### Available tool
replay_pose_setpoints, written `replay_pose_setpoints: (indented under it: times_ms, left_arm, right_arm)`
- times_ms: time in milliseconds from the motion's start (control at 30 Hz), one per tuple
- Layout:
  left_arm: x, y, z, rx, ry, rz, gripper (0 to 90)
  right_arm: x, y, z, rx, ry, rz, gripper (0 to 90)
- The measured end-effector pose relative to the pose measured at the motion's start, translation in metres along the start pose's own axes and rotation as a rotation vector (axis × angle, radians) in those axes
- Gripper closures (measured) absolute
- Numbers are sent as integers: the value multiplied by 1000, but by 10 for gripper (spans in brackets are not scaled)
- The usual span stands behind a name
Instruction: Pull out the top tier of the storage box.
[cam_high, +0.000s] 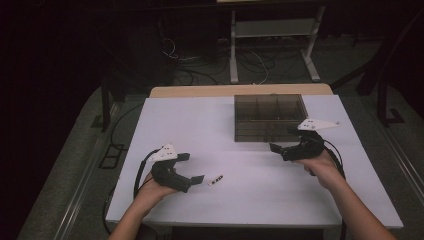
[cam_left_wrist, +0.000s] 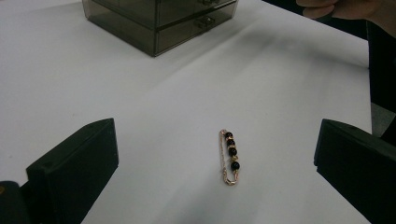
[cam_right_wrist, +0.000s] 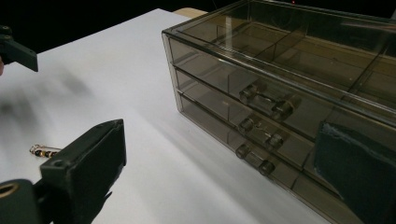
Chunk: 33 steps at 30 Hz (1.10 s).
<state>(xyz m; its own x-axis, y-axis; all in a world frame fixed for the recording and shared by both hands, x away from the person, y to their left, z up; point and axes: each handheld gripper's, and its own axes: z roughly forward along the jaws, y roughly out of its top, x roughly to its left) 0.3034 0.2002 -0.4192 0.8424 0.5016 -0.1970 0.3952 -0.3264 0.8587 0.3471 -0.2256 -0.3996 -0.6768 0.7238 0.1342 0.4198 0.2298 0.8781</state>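
Black jaws of the left gripper (cam_left_wrist: 217, 172) stand wide apart in the left gripper view, holding nothing, with a gold pin (cam_left_wrist: 229, 156) strung with 4 dark beads lying flat on the white table (cam_left_wrist: 70, 79) between them, touching neither jaw. In the high view this gripper (cam_high: 194, 168) sits near the table's front left in the person's left hand (cam_high: 152, 189), and the pin (cam_high: 215, 180) lies just beside its lower jaw tip, to the right.

Farther back and well apart to the right, the right gripper (cam_high: 285, 141) is held in the right hand (cam_high: 325, 167), its jaws also spread and empty, pointing at the front of a smoky transparent drawer box (cam_high: 270, 117). In the right gripper view the box (cam_right_wrist: 289, 93) shows 3 drawers stacked under a compartmented top tray, each drawer with paired round knobs; the right jaw overlaps the box's lower front in that view, though whether it touches cannot be told. The pin (cam_right_wrist: 44, 151) appears at the left edge, behind the left jaw.

Beyond the table, cables (cam_high: 200, 60) lie on the dark floor.
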Motion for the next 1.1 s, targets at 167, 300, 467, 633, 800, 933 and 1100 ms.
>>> replay_pose_setpoints:
  times_ms: [167, 300, 467, 633, 800, 933, 1100]
  left_arm:
    - [0, 0, 0, -2, 0, 0, 0]
    - [0, 0, 0, 0, 0, 0, 0]
    - [0, 0, 1, 0, -3, 0, 0]
    - [0, -1, 0, 0, -3, 4, 0]
    - [0, -1, 0, 2, -3, 5, 0]
    - [1, -2, 0, 4, -3, 3, 0]
    - [1, -2, 1, 7, -1, 5, 0]
  right_arm:
    - [-1, 2, 6, 1, 1, 2, 27]
    - [-2, 1, 8, 7, 2, 1, 26]
    - [-2, 1, 10, -9, -2, -18, 26]
    - [-1, 1, 10, -17, -9, -30, 26]
    - [-1, 0, 11, -15, -11, -32, 26]
    - [-1, 0, 11, -10, -16, -44, 26]
    - [-1, -1, 10, -9, -27, -57, 26]
